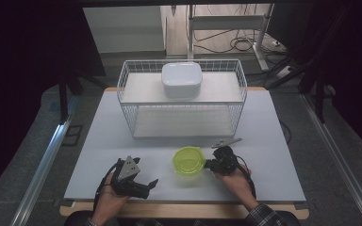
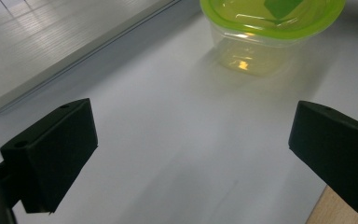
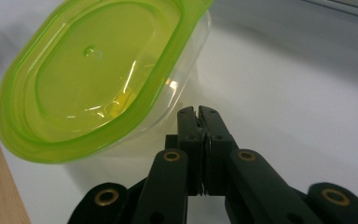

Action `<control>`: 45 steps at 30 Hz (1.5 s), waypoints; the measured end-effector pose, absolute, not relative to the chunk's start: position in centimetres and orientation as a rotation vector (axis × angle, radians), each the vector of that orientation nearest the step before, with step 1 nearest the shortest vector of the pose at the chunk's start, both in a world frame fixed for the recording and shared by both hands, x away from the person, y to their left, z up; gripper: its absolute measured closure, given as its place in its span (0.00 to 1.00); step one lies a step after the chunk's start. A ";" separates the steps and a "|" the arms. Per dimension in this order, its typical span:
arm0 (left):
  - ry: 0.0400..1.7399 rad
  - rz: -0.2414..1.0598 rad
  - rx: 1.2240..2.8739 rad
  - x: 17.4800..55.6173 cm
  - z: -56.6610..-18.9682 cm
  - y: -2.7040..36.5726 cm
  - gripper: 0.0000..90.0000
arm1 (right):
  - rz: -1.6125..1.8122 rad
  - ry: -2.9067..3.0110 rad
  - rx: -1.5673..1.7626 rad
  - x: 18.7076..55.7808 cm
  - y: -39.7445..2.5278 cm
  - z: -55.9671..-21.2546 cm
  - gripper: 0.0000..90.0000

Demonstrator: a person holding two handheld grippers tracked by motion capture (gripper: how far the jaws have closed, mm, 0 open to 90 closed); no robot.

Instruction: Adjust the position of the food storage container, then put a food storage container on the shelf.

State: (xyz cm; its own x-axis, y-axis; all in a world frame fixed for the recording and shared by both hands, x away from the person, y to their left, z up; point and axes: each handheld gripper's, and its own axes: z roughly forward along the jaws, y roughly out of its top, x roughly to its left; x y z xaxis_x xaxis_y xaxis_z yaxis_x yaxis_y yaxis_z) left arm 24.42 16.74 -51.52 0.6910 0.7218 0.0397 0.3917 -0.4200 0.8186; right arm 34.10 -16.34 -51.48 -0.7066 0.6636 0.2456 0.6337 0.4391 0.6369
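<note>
- The tub [image 1: 188,161], clear with a green lid, sits on the table [image 1: 99,141] near its front edge, between the two grippers.
- The right gripper [image 1: 212,165] is at the tub's 3 o'clock in the high view, jaws pressed together with nothing between them; in the right gripper view the closed tips [image 3: 199,114] lie just beside the tub wall [image 3: 121,93], under the lid's rim. Whether they touch it I cannot tell.
- The left gripper [image 1: 147,184] is at the tub's 8 o'clock, well apart from it, jaws spread wide and holding nothing; in the left gripper view the tub [image 2: 265,42] stands at 1 o'clock, beyond the two jaws.
- A wire rack [image 1: 182,101] stands at 12 o'clock from the tub, with a white box [image 1: 182,79] on its upper shelf.
- A thin grey tool [image 1: 227,142] lies on the table at the tub's 2 o'clock, just beyond the right gripper.
</note>
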 end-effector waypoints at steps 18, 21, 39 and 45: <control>0.855 0.477 2.064 24.3 -51.6 16.7 0.01 | 1.127 2.606 1.127 35.4 -15.2 -51.3 0.94; 0.849 0.470 2.066 24.3 -51.6 16.7 0.01 | 1.076 2.579 1.077 35.1 -16.0 -50.8 0.86; 0.849 0.458 2.028 24.3 -51.7 17.0 0.01 | 1.156 2.541 1.020 34.0 -19.3 -49.7 0.27; 0.848 0.455 2.029 24.3 -51.8 17.0 0.01 | 1.213 2.507 1.020 34.0 -19.3 -49.5 0.14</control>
